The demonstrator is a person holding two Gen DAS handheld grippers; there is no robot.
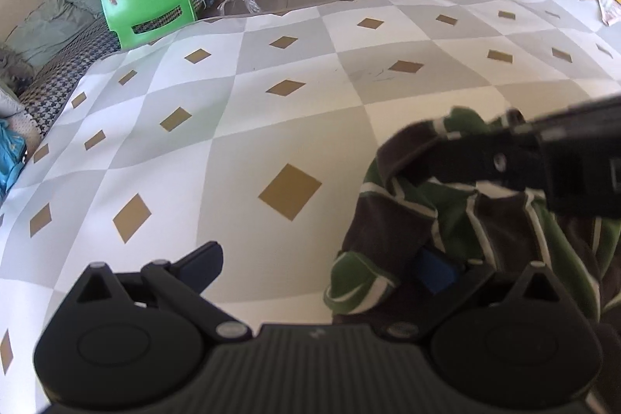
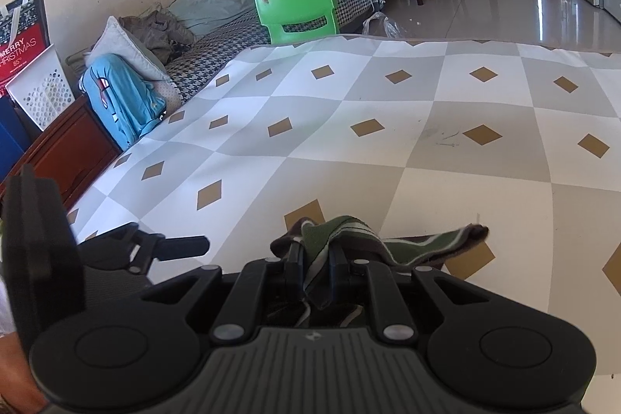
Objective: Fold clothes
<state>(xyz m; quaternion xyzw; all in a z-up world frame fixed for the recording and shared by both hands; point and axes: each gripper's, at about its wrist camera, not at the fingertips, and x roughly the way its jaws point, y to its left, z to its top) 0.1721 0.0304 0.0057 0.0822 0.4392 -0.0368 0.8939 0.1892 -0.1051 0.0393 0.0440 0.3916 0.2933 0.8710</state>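
A: Right gripper (image 2: 315, 272) pinches the striped garment (image 2: 349, 239), bunched over the checked tablecloth (image 2: 349, 161). Soft and floppy, so an edge or corner looks the best hold.

B: Left gripper (image 1: 322, 266) is spread wide, one finger under cloth. Only its view shows the hanging bulk; the right's shows the pinch.

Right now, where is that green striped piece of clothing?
The green striped garment is bunched on the checked tablecloth at the near edge, pinched in the right gripper, with the open left gripper just beside it.
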